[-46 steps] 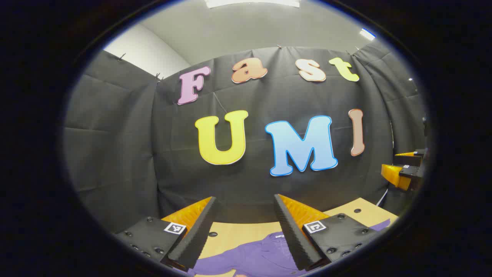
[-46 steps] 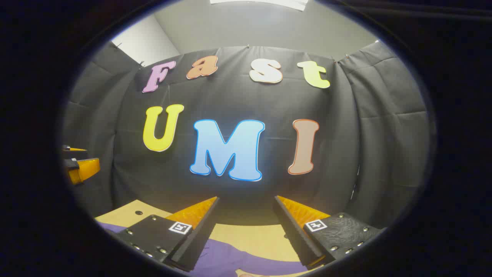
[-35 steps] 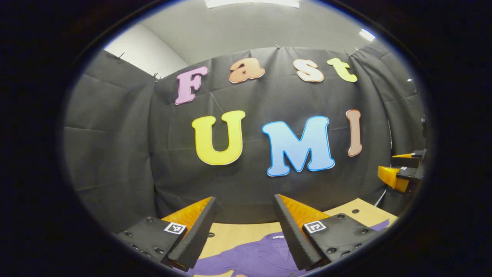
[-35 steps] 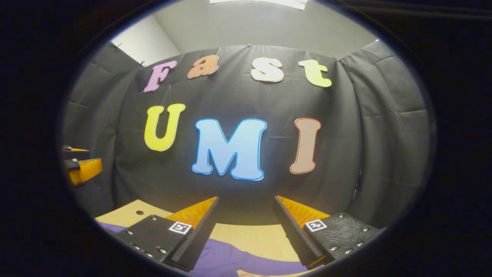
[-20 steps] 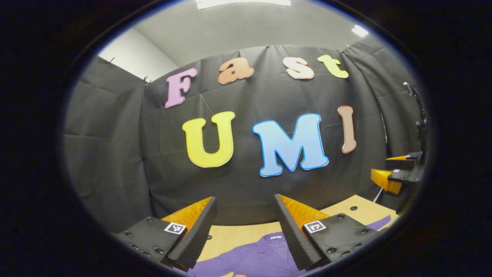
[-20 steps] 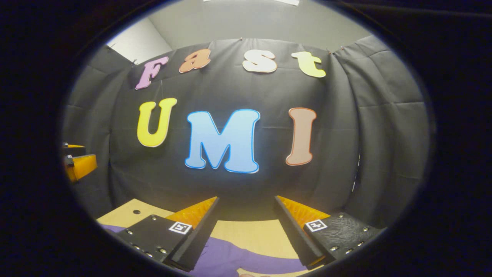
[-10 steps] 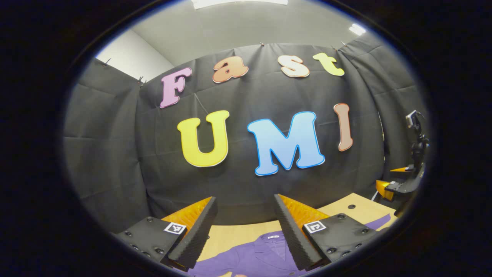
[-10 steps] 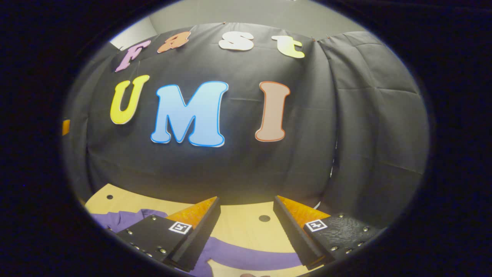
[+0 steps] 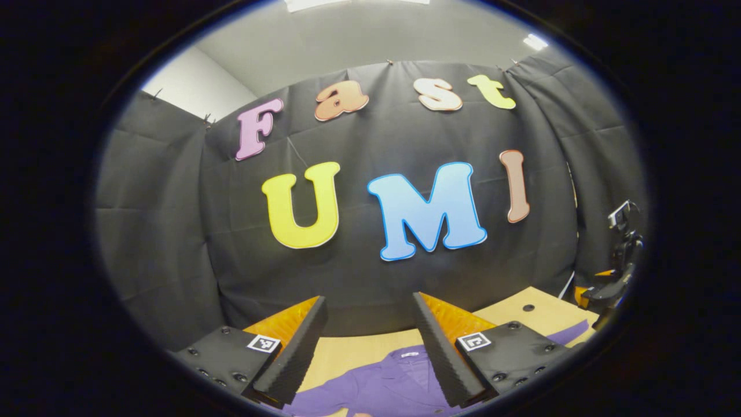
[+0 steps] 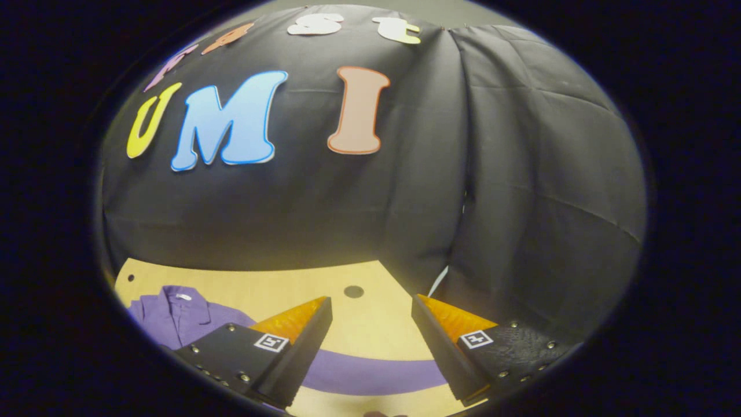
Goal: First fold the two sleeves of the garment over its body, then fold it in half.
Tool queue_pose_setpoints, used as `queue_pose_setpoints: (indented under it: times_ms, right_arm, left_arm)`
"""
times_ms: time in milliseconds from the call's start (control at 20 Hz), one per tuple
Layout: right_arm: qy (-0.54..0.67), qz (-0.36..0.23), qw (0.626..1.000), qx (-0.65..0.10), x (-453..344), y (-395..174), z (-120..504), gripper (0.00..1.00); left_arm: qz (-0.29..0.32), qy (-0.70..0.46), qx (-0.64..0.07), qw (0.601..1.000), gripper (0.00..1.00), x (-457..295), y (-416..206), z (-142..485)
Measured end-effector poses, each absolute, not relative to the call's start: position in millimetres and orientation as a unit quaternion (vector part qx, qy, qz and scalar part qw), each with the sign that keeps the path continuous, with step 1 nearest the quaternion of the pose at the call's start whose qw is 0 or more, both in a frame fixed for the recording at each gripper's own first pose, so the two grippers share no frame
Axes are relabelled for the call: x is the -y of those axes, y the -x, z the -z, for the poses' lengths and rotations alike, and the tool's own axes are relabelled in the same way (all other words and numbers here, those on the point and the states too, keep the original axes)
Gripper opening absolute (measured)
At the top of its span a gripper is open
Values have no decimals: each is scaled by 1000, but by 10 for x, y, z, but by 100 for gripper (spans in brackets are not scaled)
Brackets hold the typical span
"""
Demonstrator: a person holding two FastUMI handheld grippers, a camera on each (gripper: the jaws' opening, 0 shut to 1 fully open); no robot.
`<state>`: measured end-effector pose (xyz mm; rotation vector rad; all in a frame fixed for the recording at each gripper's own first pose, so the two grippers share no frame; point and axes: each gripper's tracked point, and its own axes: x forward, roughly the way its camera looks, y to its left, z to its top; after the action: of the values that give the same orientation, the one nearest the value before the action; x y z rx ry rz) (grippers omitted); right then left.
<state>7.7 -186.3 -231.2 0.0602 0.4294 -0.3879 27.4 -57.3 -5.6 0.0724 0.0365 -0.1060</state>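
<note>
A purple shirt [image 9: 379, 387] lies flat on the wooden table [image 9: 341, 350], collar toward the booth wall. In the left gripper view my left gripper [image 9: 368, 300] hovers open over the shirt's collar area with nothing between its fingers. One sleeve [image 9: 570, 331] stretches out to the right, near my right gripper [image 9: 605, 286] at the far right edge. In the right gripper view my right gripper [image 10: 370, 300] is open above the long purple sleeve [image 10: 370, 373], which runs across under both fingers. The shirt's collar and body [image 10: 173, 318] lie to the left.
The table [image 10: 278, 286] has round holes, one [image 10: 353, 291] just beyond the right gripper's fingers. The black cloth wall closes the table's far side and wraps round on the right. A white cable [image 10: 438, 278] hangs at the table's far right corner.
The right gripper has tipped downward and swung right, so more table, the sleeve and the collar show in its view. In the left gripper view it has sunk lower. The left gripper barely moved.
</note>
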Motion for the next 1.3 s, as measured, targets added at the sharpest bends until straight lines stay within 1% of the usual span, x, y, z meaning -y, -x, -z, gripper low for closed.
queue_pose_setpoints:
  times_ms: [50, 150, 200, 300, 350, 400, 450, 500, 600, 650, 1000, 1050, 1100, 1150, 1200, 1250, 1300]
  right_arm:
    - [-35, 196, 953, -228, 1922, -34, 2472, 92]
    - [-50, 208, 943, -255, 2029, 32, 2769, 92]
    - [-61, 212, 937, -270, 2056, 72, 2914, 92]
    - [-76, 223, 924, -301, 2123, 178, 3213, 92]
    - [-81, 233, 918, -310, 2168, 217, 3348, 92]
    - [-93, 240, 912, -321, 2193, 240, 3471, 92]
    - [-109, 242, 905, -334, 2196, 271, 3610, 92]
    - [-124, 241, 897, -350, 2195, 297, 3749, 92]
    - [-141, 244, 882, -377, 2247, 299, 3973, 92]
    - [-139, 248, 876, -390, 2258, 301, 4027, 93]
    - [-152, 254, 845, -444, 2199, 282, 3959, 93]
    - [-154, 252, 841, -453, 2184, 314, 4017, 93]
    - [-153, 247, 836, -466, 2166, 353, 4057, 93]
    - [-147, 243, 832, -478, 2146, 387, 4118, 93]
    - [-145, 232, 827, -491, 2088, 410, 4163, 93]
    - [-139, 234, 836, -476, 2092, 403, 4143, 100]
    - [-137, 229, 837, -478, 2080, 401, 4220, 98]
  left_arm:
    - [53, -37, -19, 998, 97, 584, -284, 63]
    - [54, -36, -22, 998, 94, 606, -299, 88]
    - [53, -35, -23, 998, 94, 611, -308, 87]
    - [54, -30, -25, 998, 97, 615, -305, 113]
    - [54, -28, -27, 998, 95, 610, -305, 119]
    - [52, -27, -29, 998, 95, 600, -310, 127]
    - [50, -26, -30, 998, 97, 587, -299, 149]
    - [49, -24, -31, 998, 95, 576, -297, 161]
    - [47, -19, -33, 998, 95, 556, -303, 165]
    - [44, -18, -35, 998, 94, 533, -298, 181]
    - [28, -9, -41, 999, 93, 434, -283, 239]
    - [26, -8, -42, 999, 93, 434, -289, 242]
    - [25, -7, -43, 999, 95, 430, -283, 250]
    - [24, -7, -43, 999, 94, 428, -289, 266]
    - [24, -6, -44, 999, 95, 430, -287, 270]
    - [24, -7, -44, 999, 95, 439, -296, 269]
    - [24, -7, -44, 999, 97, 450, -297, 267]
